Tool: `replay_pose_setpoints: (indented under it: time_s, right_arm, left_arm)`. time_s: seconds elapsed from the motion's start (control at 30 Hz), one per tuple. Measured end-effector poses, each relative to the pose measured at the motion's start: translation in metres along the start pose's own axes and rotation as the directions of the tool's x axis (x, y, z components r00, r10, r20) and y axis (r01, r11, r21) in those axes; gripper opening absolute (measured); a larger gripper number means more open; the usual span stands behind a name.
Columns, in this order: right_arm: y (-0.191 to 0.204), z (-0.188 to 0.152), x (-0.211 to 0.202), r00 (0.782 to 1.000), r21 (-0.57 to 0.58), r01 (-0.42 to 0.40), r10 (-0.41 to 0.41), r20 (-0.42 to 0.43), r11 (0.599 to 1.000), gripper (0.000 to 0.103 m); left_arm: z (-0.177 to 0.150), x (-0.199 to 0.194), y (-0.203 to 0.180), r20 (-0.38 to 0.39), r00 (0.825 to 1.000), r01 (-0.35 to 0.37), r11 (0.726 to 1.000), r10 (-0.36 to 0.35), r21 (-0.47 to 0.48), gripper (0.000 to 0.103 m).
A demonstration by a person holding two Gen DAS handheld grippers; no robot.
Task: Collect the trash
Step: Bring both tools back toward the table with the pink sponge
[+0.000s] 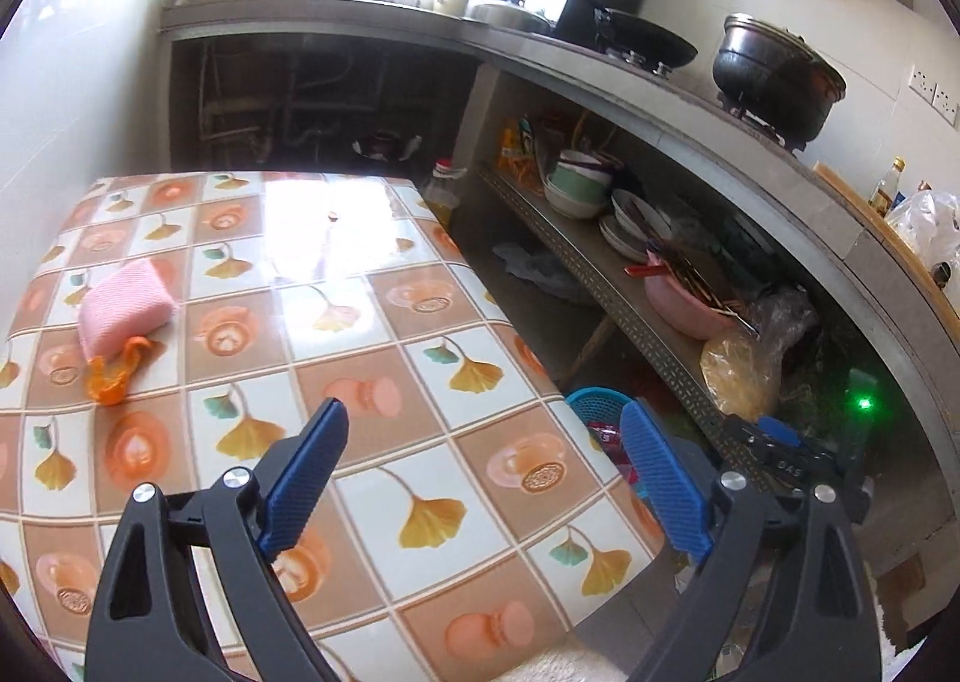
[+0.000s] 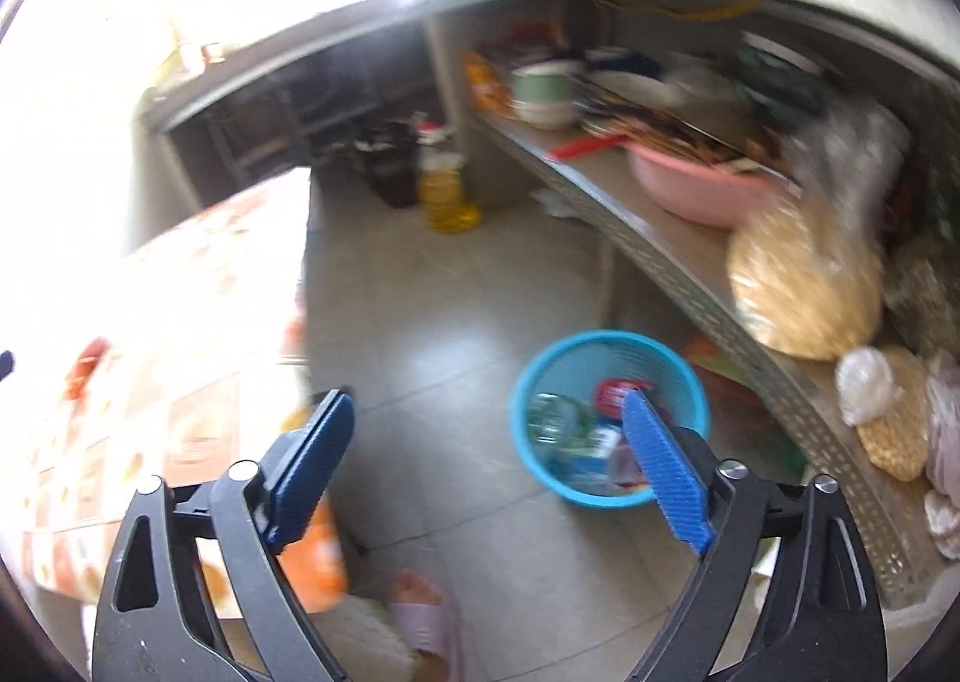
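A blue bin (image 2: 606, 418) stood on the tiled floor (image 2: 432, 322) between the table (image 1: 360, 334) and the metal shelf (image 2: 690, 274), already holding trash (image 2: 606, 430): what looked like a clear crumpled bottle, a red-labelled wrapper and some blue-and-white packaging. The print on them was too blurred to read. Its spot just off the table's corner probably let scraps travel a short way from tabletop to bin.

Above the bin, the right gripper (image 2: 486, 466) hung with its blue pads spread wide and nothing between them, a pose that suggested a drop already made. Beside the bin, over the table's near corner, the left gripper (image 1: 480, 484) was likewise wide and empty, angled down at the patterned cloth.

Farther across the table from the bin lay a pink sponge (image 1: 123, 310) touching an orange scrap (image 1: 114, 376), likely the next thing to collect.

On the shelf beside the bin sat a pink basin (image 2: 696, 190), stacked bowls (image 2: 543, 91) and a bagged yellow heap (image 2: 804, 286). An oil bottle (image 2: 447, 190) stood on the floor beyond the bin. A slippered foot (image 2: 420, 616) showed near the table. Faint letters on the black device at the shelf's edge could not be made out with confidence.
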State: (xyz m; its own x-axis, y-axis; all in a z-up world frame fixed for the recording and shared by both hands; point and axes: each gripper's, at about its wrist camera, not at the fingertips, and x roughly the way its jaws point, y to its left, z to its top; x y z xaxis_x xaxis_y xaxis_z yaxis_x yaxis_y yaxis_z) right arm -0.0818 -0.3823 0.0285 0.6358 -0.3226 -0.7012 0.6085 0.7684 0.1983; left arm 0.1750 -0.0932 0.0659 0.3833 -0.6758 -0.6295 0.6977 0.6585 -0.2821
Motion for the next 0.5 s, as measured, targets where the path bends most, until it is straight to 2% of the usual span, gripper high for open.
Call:
replay_pose_setpoints:
  time_s: [0.1, 0.2, 0.5]
  right_arm:
    - [0.026, 0.005, -0.008, 0.998, -0.045, -0.064, 0.064, -0.008, 0.997, 0.095]
    - [0.052, 0.008, -0.013, 0.993, -0.085, -0.119, 0.117, -0.031, 0.989, 0.095]
    - [0.114, 0.015, -0.014, 0.982, -0.167, -0.181, 0.17, -0.08, 0.969, 0.095]
  left_arm:
    - [-0.007, -0.013, 0.013, 0.014, 1.0, -0.026, 0.999, 0.027, -0.026, 0.092]
    - [-0.013, -0.022, 0.026, 0.019, 0.998, -0.053, 0.997, 0.054, -0.051, 0.093]
    - [-0.029, -0.041, 0.059, 0.034, 0.992, -0.117, 0.987, 0.122, -0.107, 0.096]
